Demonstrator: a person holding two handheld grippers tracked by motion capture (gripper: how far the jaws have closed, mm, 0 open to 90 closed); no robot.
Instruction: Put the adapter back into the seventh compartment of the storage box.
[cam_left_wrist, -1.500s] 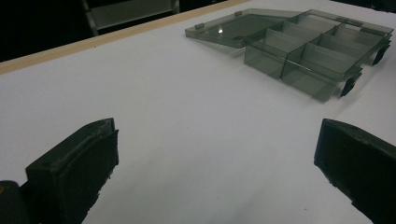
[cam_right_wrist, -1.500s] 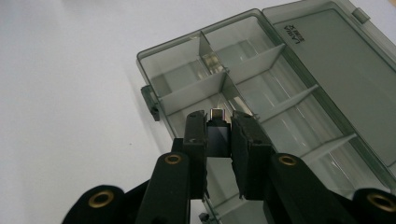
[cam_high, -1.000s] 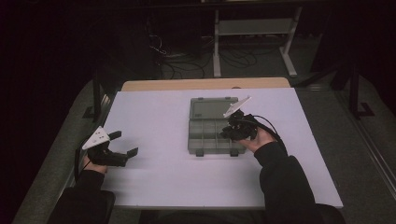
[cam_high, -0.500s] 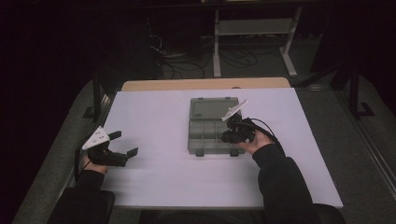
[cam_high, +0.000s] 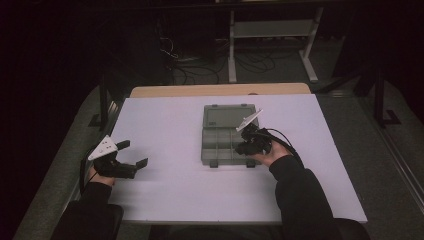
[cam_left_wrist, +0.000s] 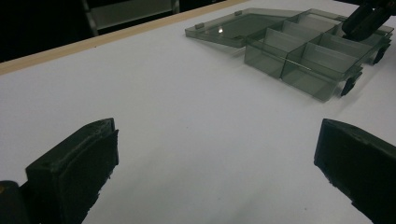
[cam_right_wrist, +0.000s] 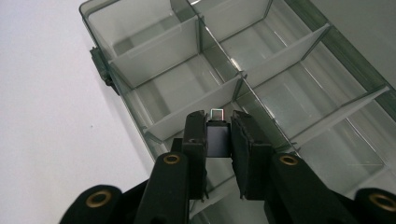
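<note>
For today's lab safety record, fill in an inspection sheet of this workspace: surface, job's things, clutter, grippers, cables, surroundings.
Surface: white table top, wooden strip along its far edge.
Job's things: grey compartment box, lid lying open flat behind it; small dark adapter with a metal plug tip.
Clutter: nothing seen.
Grippers: left gripper open over bare table; right gripper over the box, fingers either side of the small dark adapter.
Cables: a black cable trails from the right gripper; loose cables on the floor.
Surroundings: dark room, metal stand behind.
</note>
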